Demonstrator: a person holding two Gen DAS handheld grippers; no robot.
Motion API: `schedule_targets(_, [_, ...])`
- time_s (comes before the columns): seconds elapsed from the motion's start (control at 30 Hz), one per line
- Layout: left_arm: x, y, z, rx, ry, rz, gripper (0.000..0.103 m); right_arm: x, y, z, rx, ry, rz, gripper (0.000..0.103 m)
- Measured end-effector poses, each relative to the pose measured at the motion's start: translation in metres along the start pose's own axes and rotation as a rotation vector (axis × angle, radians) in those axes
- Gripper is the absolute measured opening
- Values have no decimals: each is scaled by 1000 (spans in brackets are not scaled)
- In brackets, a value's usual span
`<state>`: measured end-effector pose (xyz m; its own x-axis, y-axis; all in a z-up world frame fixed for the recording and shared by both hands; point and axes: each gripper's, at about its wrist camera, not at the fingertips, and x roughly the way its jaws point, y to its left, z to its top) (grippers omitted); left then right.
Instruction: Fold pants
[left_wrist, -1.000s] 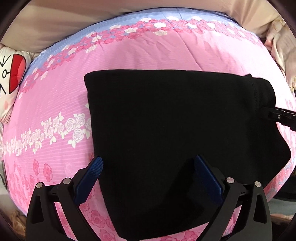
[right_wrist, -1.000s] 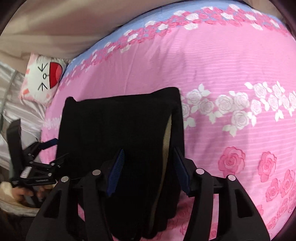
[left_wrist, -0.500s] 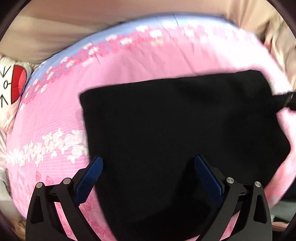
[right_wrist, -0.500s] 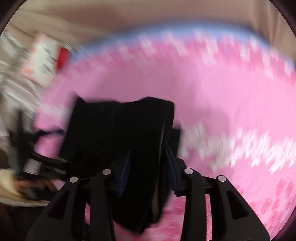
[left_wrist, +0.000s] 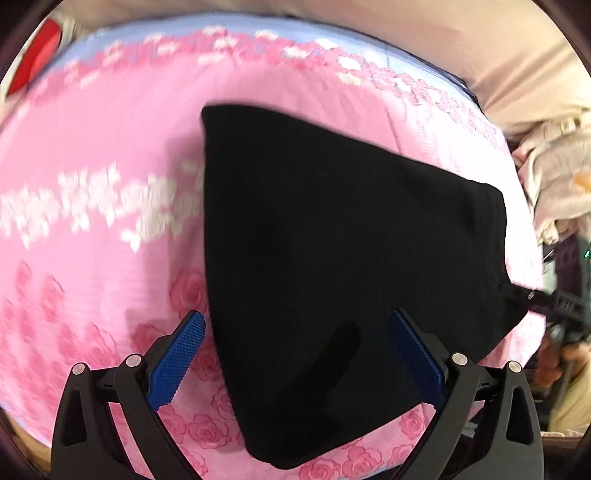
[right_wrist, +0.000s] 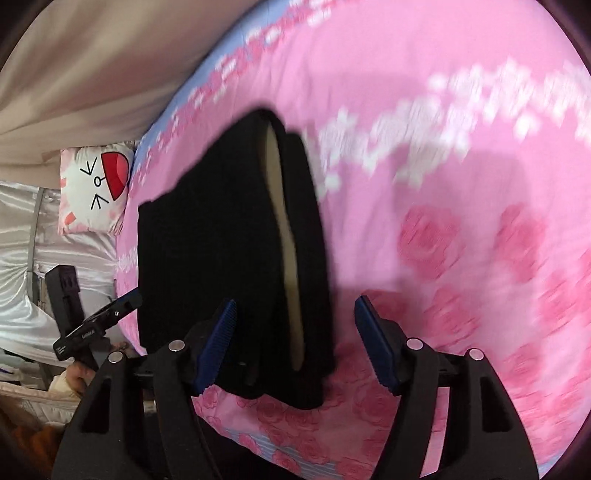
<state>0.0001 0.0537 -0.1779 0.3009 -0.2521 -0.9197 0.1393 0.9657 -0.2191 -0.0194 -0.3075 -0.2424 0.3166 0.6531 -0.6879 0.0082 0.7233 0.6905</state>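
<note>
The black pants (left_wrist: 340, 266) lie folded into a compact stack on the pink rose-print bed sheet (left_wrist: 103, 155). My left gripper (left_wrist: 295, 350) hovers above the near end of the stack, jaws wide apart, with cloth under the gap and no pad pressing it. In the right wrist view the stack's (right_wrist: 207, 251) layered edge faces me, and a beige lining (right_wrist: 284, 258) shows between the layers. My right gripper (right_wrist: 297, 339) straddles that edge. Its jaws are opening and the pads stand off the cloth. At the sheet's left edge a hand (right_wrist: 74, 380) holds the left gripper (right_wrist: 92, 321).
A cat-face pillow (right_wrist: 96, 192) sits at the bed's far corner beside beige drapery (right_wrist: 92, 74) and white satin fabric (right_wrist: 22, 240). Light-coloured clothes (left_wrist: 554, 177) are heaped past the bed's right side. Bare sheet (right_wrist: 461, 184) stretches right of the pants.
The right gripper's jaws, narrow around the pants' edge half a second ago, have spread and let it go. Both views have rolled and shifted, so the stack now lies slanted.
</note>
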Motion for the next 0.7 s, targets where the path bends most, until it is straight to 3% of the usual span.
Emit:
schedule_targets(0.13, [19,19,-7,-66,72,-77,98,4,11,-7,13,-17,-11,65])
schedule_targets(0.2, [18,19,-10,-51,49,-90,97,5,12,-7,27,-3,-9,65])
schedule_targets(0.4, [25,-1,-4,43,73,-48,94,9,19,-9,39,-1,-43,64])
schedule_targets(0.47, [27,-13,-2,106,83,-25,84,9,22,-9,41,-1,-69,56])
schedule_targets(0.53, [28,-16,0,102,97,-25,79,8,21,-10,57,3,-40,41])
schedule_targets(0.57, [27,-14,1,95,99,-34,77,6,22,-11,58,0,-39,38])
schedule_targets(0.63, [26,-9,2,78,101,-61,74,6,24,-12,54,-5,-49,38])
schedule_targets(0.7, [24,0,3,34,95,-95,75,8,19,-13,93,-16,-37,47])
